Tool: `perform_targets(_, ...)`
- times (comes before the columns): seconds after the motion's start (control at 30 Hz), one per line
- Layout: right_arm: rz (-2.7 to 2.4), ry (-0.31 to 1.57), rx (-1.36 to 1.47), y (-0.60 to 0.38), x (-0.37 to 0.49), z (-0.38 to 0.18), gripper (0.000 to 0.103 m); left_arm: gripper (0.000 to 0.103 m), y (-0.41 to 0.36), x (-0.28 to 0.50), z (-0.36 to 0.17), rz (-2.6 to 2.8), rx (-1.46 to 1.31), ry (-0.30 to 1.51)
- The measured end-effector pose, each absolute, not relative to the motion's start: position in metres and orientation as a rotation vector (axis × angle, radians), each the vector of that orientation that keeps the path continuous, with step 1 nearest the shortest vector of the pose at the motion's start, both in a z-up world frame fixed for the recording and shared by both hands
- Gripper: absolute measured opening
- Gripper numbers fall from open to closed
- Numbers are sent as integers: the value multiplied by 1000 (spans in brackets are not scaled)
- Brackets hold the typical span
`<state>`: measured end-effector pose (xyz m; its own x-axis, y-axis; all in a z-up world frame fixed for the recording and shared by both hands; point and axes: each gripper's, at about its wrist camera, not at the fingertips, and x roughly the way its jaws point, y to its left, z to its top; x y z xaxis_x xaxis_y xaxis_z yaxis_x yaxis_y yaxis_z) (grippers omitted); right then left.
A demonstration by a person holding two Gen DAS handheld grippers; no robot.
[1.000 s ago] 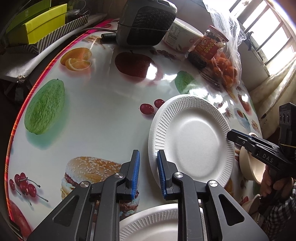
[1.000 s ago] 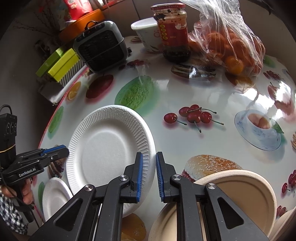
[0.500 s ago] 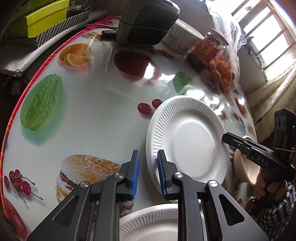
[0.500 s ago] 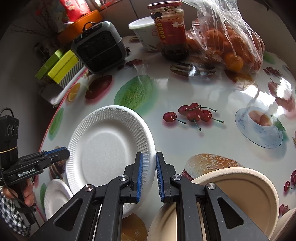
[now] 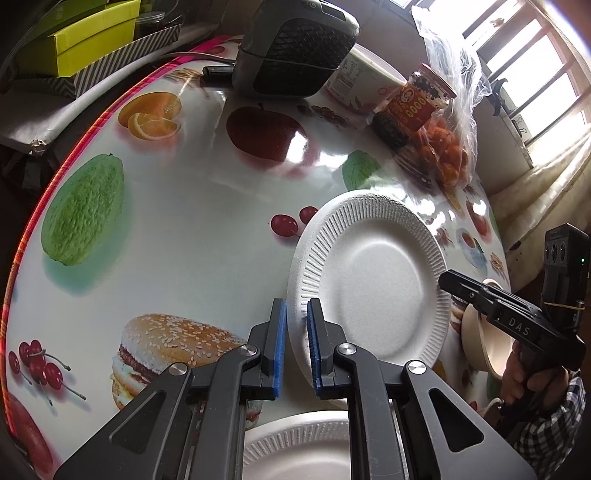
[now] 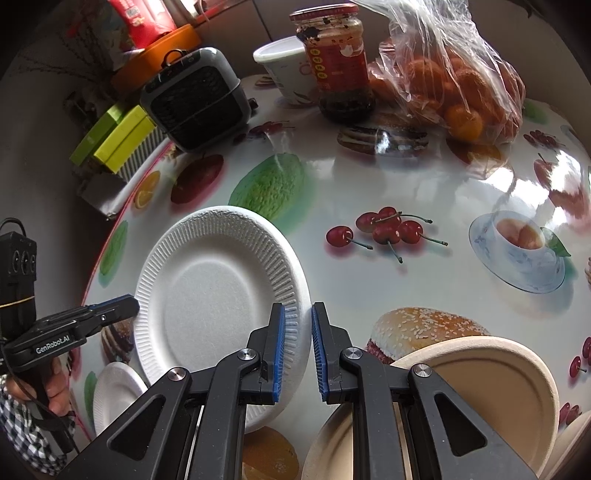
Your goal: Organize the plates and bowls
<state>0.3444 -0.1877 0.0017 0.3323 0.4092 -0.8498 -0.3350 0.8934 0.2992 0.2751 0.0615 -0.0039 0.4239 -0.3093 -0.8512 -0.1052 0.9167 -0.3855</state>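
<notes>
A large white ribbed paper plate (image 5: 376, 280) lies on the fruit-print table; it also shows in the right wrist view (image 6: 218, 288). My left gripper (image 5: 295, 317) is open, its jaws straddling the plate's near rim. My right gripper (image 6: 298, 321) is open, its jaws straddling the opposite rim. A smaller white plate (image 5: 299, 446) lies below the left gripper and shows in the right wrist view (image 6: 114, 391). A beige bowl (image 6: 491, 391) sits tilted on a beige plate (image 6: 332, 446) under the right gripper.
At the far side stand a grey heater (image 6: 195, 99), a white cup (image 6: 288, 70), a red-lidded jar (image 6: 332, 59) and a bag of oranges (image 6: 450, 81). Green boxes (image 5: 85, 33) lie off the table's left edge (image 5: 55, 173).
Both grippers have moved in a little onto the large white plate's rim from opposite sides, and their jaws have opened slightly wider. The plate has not visibly moved.
</notes>
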Motion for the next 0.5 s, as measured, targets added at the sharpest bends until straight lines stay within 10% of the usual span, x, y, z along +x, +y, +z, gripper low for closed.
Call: perform_targets(0.5,490,1080,100,-186,338,25,15,12,67,271,18,-137,-420,1085)
